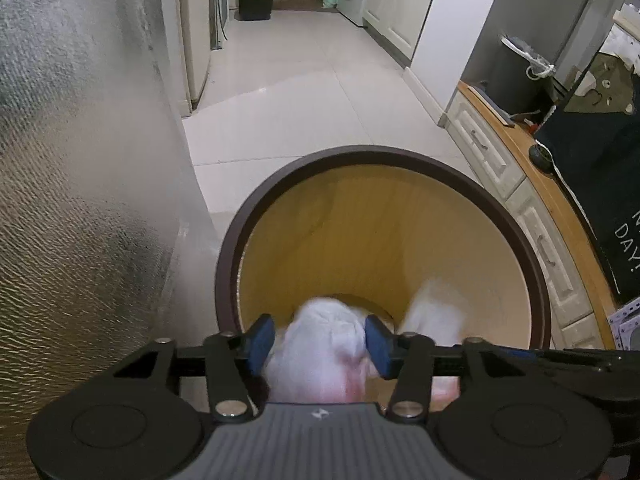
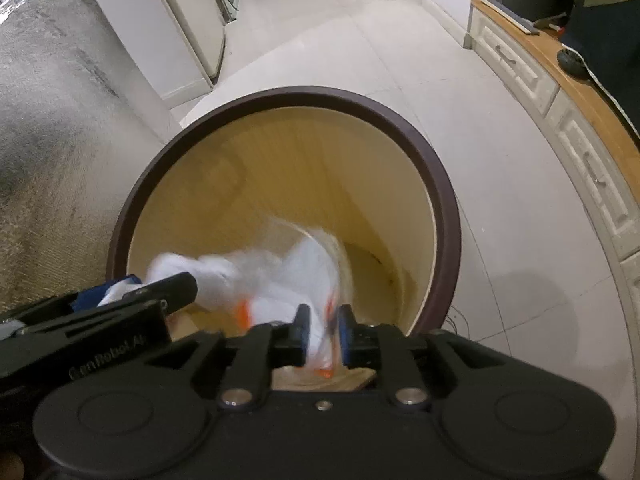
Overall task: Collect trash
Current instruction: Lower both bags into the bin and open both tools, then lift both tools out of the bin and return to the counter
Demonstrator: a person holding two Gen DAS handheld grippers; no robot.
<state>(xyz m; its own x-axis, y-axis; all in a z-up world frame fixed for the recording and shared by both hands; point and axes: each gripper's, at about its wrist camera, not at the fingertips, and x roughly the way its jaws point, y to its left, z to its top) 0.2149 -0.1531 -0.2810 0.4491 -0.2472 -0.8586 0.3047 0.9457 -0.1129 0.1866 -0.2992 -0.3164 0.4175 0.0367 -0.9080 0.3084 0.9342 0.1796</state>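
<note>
Cream inside, brown rim: the round bin (image 1: 384, 240) stands on the pale tiled floor (image 1: 304, 92) and serves as the landmark for everything below.
Left gripper (image 1: 320, 344): above the bin's near rim, aimed down into the mouth; a crumpled white wad (image 1: 320, 356) sits between its blue pads, blurred. The pads flank it closely, but I cannot tell whether they press on it or have let go.
Right gripper (image 2: 324, 332): also over the near rim, beside the left one; a white wrapper with orange marks (image 2: 304, 276) hangs in the gap between its narrowly parted jaws, streaked with blur and reaching down into the bin. Whether the pads bear on it cannot be told.
Why held so: judging by the steep downward aim over the opening, both pieces are positioned to fall straight inside rather than onto the floor.
Left view only: the wad's bulk between the pads, and a second white shape to its right, inside the bin.
Right view only: the orange marks, more of the bin's floor, and the left gripper's finger (image 2: 172, 284) crossing the near rim.
Beside the bin: a textured silvery surface (image 1: 80, 160) on its left, a wooden counter (image 1: 560, 208) on its right.
</note>
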